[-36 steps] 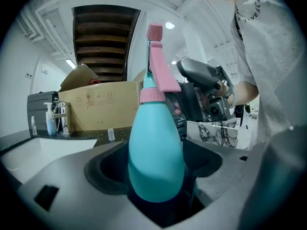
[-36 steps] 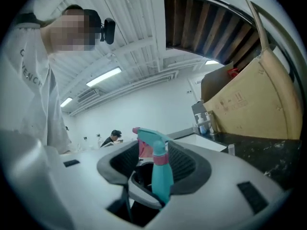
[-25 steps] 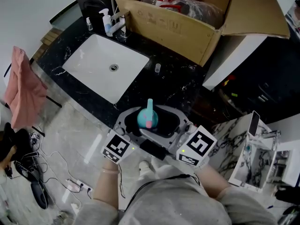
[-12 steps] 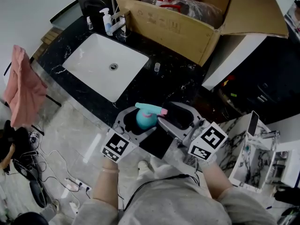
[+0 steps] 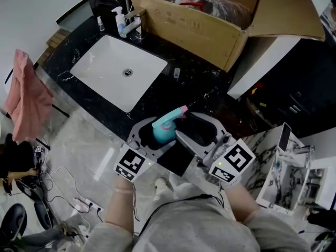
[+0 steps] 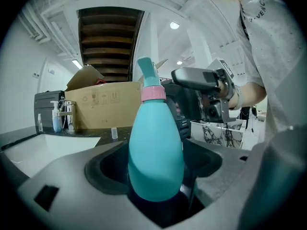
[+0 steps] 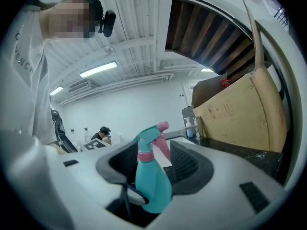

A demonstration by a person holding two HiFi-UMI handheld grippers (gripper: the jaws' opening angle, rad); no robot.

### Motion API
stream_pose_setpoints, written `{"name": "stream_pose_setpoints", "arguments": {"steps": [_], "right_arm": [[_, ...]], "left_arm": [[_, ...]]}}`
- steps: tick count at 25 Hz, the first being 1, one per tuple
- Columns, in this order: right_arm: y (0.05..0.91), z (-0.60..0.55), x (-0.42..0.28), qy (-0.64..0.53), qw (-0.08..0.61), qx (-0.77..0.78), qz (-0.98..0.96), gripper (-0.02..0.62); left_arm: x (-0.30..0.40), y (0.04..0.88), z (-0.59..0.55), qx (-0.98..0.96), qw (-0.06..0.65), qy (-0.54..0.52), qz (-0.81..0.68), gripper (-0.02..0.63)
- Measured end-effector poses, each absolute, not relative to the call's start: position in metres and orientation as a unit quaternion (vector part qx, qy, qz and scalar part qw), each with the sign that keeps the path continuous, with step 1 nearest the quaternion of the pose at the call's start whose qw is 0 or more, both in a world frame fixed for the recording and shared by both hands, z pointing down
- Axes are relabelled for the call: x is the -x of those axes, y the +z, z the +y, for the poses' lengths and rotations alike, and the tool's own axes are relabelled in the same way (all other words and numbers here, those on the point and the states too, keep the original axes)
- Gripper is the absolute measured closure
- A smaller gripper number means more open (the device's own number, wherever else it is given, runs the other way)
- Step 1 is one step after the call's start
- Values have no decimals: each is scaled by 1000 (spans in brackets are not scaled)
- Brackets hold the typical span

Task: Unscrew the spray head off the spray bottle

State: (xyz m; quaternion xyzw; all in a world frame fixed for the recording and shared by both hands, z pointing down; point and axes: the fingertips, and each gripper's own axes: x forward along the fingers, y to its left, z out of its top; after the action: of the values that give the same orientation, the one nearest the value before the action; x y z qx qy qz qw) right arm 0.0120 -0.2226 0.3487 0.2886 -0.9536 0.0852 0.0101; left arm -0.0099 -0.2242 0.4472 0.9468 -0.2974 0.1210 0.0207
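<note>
Currently, the teal pear-shaped plastic spray bottle [image 5: 163, 133] is held in the air just off the near edge of the black marble desk [image 5: 202, 91], a little to the right of the white rectangular sink [image 5: 118, 72]. The left gripper [image 6: 154, 169] is clamped on the lower body of the bottle; the left gripper view shows the body seated between both jaws. The right gripper [image 7: 154, 166] stands wide. The teal spray head with pink nozzle [image 7: 149, 138] and the pink threaded collar [image 7: 145, 155] lie in line between its jaws, but neither jaw touches them. The collar appears fully down on the neck, so unscrewing is judged not yet begun.

Hazards from this position:

1. Wrong grip point. If the right gripper closes on the trigger or nozzle instead of the collar, the trigger may be pressed and liquid discharged, or the head may flex without turning.
2. Body rotation. The bottle body looks smooth and rounded. Turning force at the collar can spin it inside the left gripper, so the thread does not loosen.
3. Drop. The bottle hangs beyond the desk edge, over the floor. A slip in the left gripper lets it fall past the desk.
4. Spill. The bottle leans toward the desk, and the fill level cannot be seen through the opaque body.
</note>
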Motion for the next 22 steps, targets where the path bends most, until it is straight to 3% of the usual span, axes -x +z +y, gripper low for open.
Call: {"name": "stream_pose_setpoints", "arguments": {"steps": [3, 9, 12, 18, 22], "right_arm": [[351, -217, 2, 84, 12, -274, -958, 372], [352, -213, 38, 72, 22, -222, -972, 283], [354, -212, 46, 57, 29, -224, -973, 282], [350, -219, 32, 57, 8, -255, -965, 380], [347, -223, 13, 72, -10, -268, -961, 393]], "left_arm": [[10, 448, -225, -946, 21, 120, -300, 245], [10, 447, -225, -946, 23, 119, -300, 245], [10, 448, -224, -946, 23, 118, -300, 245], [11, 448, -224, -946, 25, 117, -301, 245], [11, 449, -224, -946, 27, 116, -300, 245]]}}
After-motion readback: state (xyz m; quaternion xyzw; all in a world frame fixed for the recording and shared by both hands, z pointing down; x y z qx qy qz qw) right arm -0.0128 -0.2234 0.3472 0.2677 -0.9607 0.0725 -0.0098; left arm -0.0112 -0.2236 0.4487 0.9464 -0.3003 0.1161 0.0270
